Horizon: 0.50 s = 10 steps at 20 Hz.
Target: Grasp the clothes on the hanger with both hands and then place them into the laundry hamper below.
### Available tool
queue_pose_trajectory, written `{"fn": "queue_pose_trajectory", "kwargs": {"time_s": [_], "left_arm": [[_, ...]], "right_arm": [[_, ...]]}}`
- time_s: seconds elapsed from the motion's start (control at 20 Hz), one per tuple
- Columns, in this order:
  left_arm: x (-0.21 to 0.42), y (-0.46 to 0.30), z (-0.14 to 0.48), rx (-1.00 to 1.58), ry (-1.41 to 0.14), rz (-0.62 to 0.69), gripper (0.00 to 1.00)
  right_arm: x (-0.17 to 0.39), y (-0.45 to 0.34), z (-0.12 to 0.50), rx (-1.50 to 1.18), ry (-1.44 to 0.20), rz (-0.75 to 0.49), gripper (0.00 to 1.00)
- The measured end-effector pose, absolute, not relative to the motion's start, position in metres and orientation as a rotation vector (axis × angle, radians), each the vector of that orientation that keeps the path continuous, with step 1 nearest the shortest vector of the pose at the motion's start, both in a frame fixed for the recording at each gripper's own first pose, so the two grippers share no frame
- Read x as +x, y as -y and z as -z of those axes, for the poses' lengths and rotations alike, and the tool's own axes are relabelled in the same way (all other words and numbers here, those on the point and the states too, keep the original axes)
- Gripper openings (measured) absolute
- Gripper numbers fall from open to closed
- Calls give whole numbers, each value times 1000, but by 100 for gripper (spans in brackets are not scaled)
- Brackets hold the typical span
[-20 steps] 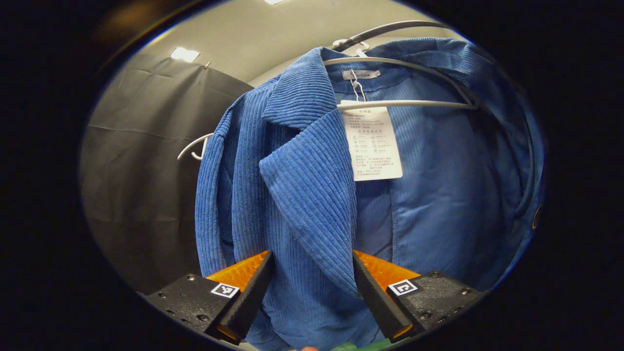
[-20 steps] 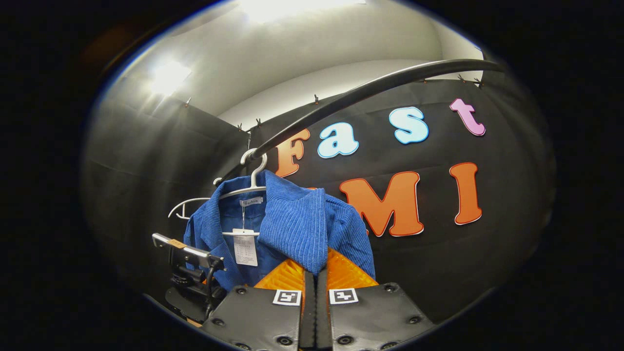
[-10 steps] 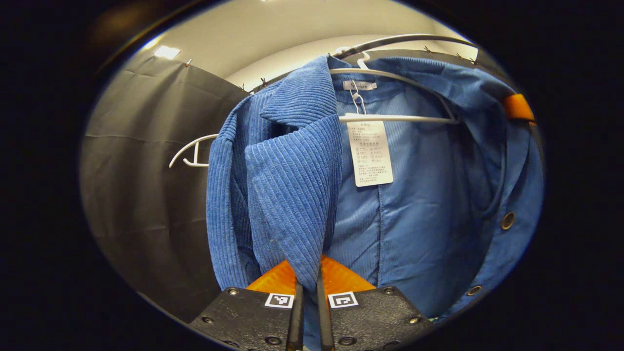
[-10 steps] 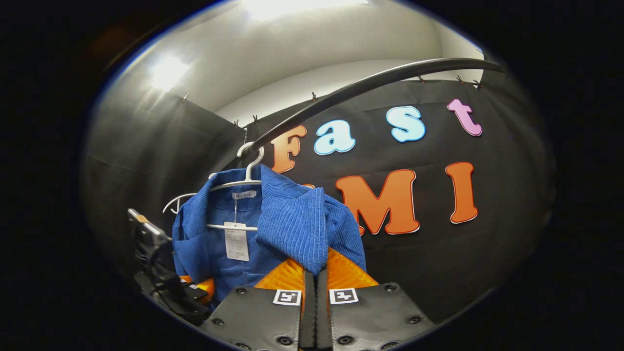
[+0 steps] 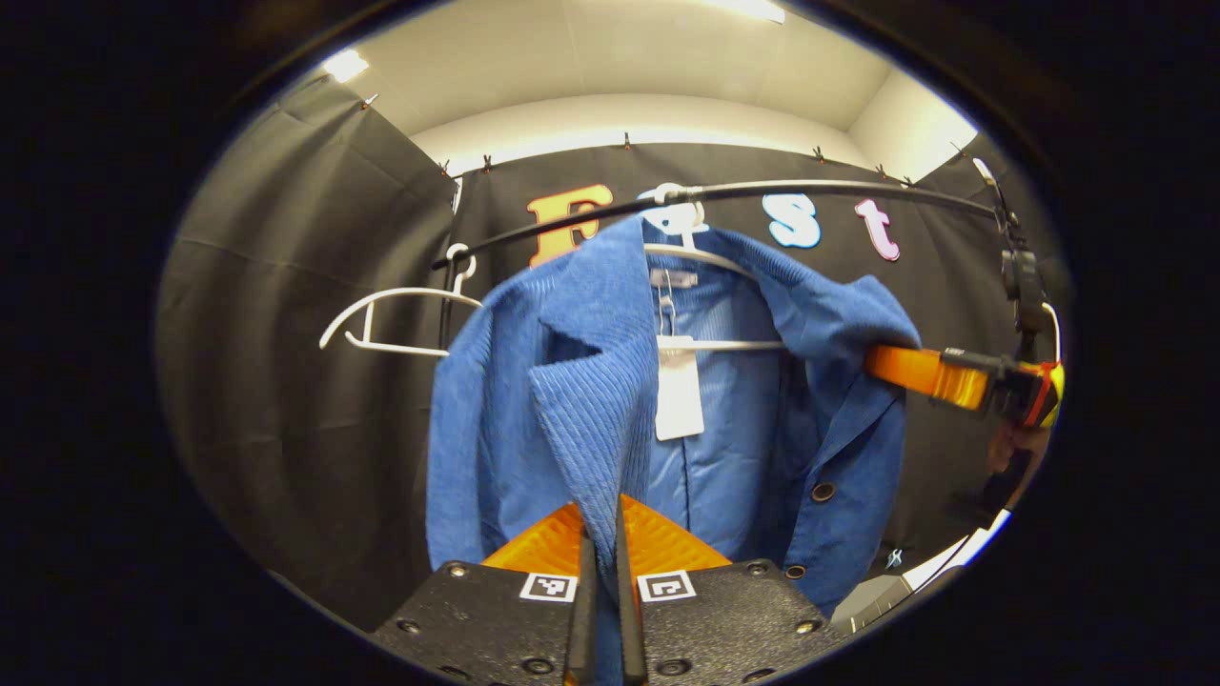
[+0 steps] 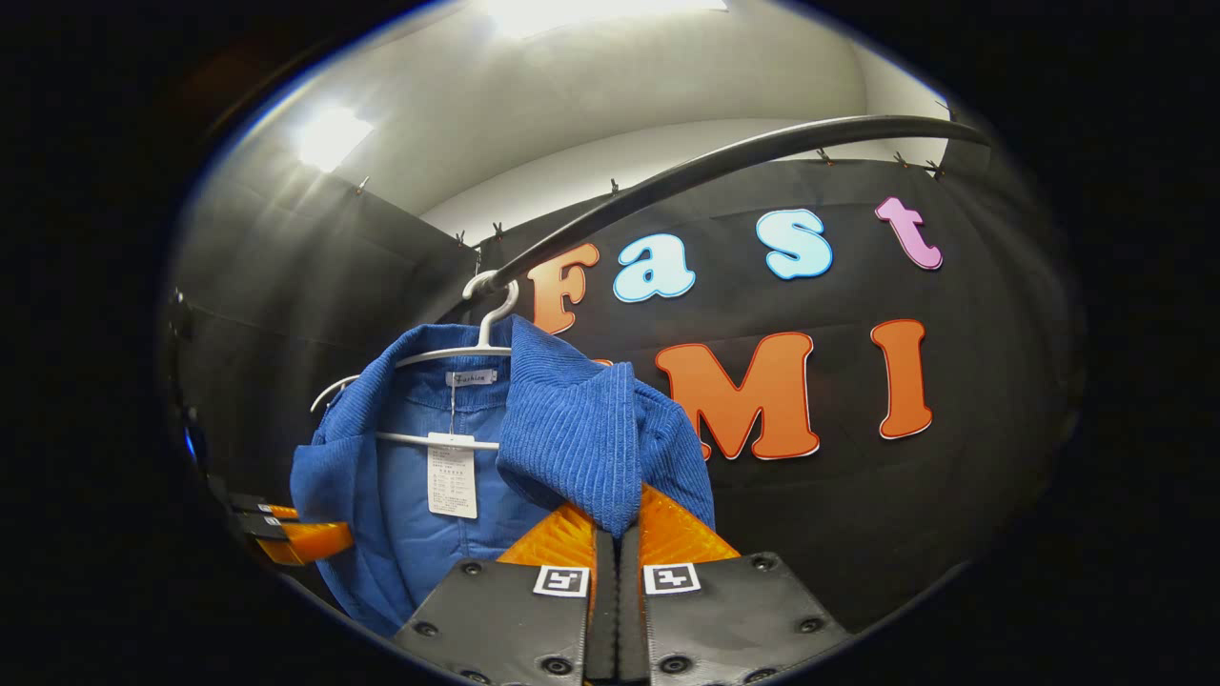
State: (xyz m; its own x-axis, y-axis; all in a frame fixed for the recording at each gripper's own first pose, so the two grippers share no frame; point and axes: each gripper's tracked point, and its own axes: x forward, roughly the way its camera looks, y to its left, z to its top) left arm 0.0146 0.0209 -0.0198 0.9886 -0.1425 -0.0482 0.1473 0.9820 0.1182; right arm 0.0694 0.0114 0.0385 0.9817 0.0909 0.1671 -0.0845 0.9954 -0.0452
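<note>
Blue corduroy jacket is hung on a white hanger on the black rail. One lapel each is pinched by the left gripper and right gripper, jaws clamped tight.

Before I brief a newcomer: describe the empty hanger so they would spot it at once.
Find the dark rail across the booth's top. Two white hangers hook onto it; beside the blue corduroy jacket hangs the empty hanger. Unlike the jacket's hanger, it carries nothing.
</note>
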Motion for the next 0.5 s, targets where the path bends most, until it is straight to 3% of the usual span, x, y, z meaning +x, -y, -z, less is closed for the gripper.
{"fn": "queue_pose_trajectory", "kwargs": {"time_s": [0.05,0.1,0.15,0.25,0.5], "left_arm": [[11,-24,6,130,-14,137,12],[11,-29,-2,143,-4,131,5],[11,-30,-6,156,-7,123,8],[14,-35,-15,171,6,109,0],[18,-48,-73,243,92,56,0]], "right_arm": [[69,-14,-39,-36,172,-90,7],[68,-15,-40,-34,174,-92,7],[66,-16,-40,-34,175,-94,7],[65,-17,-42,-37,181,-93,7],[61,-10,-45,-42,201,-57,8]]}}
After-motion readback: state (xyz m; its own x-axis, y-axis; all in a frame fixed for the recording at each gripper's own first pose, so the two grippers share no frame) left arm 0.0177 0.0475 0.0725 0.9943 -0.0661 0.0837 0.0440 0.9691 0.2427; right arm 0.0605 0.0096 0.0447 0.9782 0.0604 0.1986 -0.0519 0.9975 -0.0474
